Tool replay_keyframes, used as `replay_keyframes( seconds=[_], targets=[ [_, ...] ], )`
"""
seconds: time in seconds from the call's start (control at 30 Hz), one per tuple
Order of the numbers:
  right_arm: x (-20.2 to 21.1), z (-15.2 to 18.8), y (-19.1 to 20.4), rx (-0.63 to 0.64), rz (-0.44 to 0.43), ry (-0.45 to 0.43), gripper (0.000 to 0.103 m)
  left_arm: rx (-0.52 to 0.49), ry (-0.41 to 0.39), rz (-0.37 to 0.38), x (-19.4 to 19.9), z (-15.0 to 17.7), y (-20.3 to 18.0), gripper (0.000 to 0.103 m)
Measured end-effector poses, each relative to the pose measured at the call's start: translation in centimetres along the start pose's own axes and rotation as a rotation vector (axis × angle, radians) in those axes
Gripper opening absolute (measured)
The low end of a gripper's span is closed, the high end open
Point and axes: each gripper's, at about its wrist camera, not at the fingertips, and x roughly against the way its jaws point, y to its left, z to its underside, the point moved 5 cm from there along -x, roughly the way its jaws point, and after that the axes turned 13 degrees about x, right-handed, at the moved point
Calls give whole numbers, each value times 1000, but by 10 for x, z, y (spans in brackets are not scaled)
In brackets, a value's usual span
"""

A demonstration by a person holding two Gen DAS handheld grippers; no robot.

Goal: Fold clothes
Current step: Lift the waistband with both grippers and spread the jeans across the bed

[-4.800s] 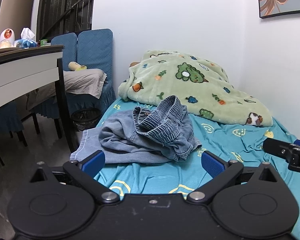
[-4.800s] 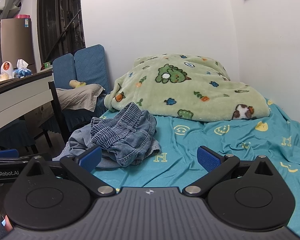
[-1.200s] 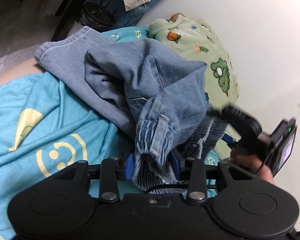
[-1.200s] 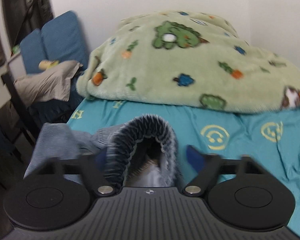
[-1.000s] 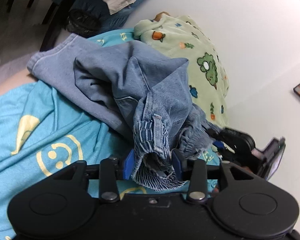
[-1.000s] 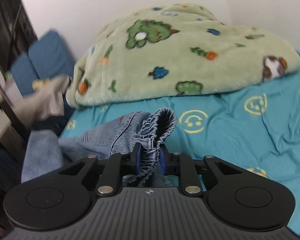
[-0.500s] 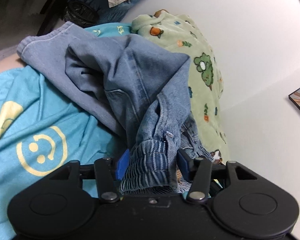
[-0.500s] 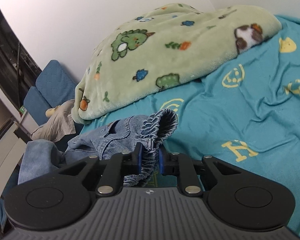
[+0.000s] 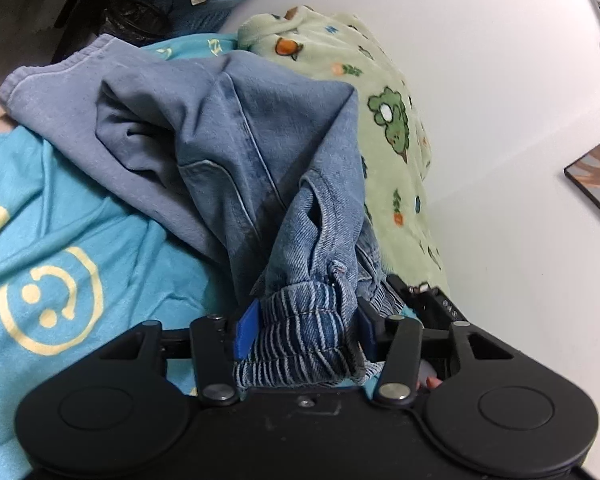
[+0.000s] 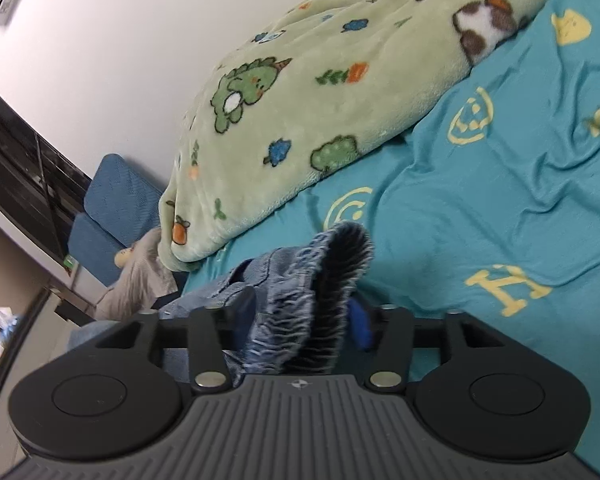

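Left wrist view: denim jeans (image 9: 260, 168) are bunched on a teal bedsheet (image 9: 60, 240), and their ribbed elastic waistband (image 9: 300, 336) is pinched between the blue pads of the left gripper (image 9: 304, 326), which is tilted steeply. Another stretch of the same waistband (image 10: 324, 288) is seen in the right wrist view, looped between the fingers of the right gripper (image 10: 300, 320); the blue pad (image 10: 360, 324) stands slightly off the cloth, so a firm hold cannot be confirmed. A green cartoon blanket (image 10: 320, 100) is heaped behind. Only the left view shows a framed picture (image 9: 596, 176); only the right shows a blue chair (image 10: 108, 208).
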Motion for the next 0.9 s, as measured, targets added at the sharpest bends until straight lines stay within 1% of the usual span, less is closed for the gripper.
replay_keyframes(
  seconds=[0.13,0.2,0.27,0.3,0.37,0.43,0.5,0.6,0.63,0.73,0.8,0.9],
  targets=[
    [-6,3,-8,-15,10,12,59,-11,4,-21,-5,2,3,47],
    [-6,4,-14,-58,7,4,56,-14,6,-54,-9,2,7,46],
    [-6,4,-14,-67,-3,12,40,-11,11,-97,-13,3,13,33],
    [-6,2,-10,-47,-13,19,26,0,18,-106,-14,3,16,30],
    [-1,-4,1,9,-14,25,21,15,28,-121,-15,4,18,22],
    [7,-14,13,62,2,17,16,0,20,-128,-11,6,15,20],
    [16,-27,26,107,12,13,15,-29,19,-111,-2,12,4,19],
    [36,-51,50,195,10,-12,14,-114,15,-63,19,33,-20,18],
    [42,-60,55,222,10,-20,14,-139,11,-40,25,42,-30,18],
    [52,-93,53,276,25,-33,13,-192,-23,58,42,73,-64,18],
    [59,-115,51,312,35,-41,13,-215,-41,104,43,96,-84,18],
    [69,-148,49,367,50,-54,13,-229,-50,151,25,130,-114,18]
  ],
)
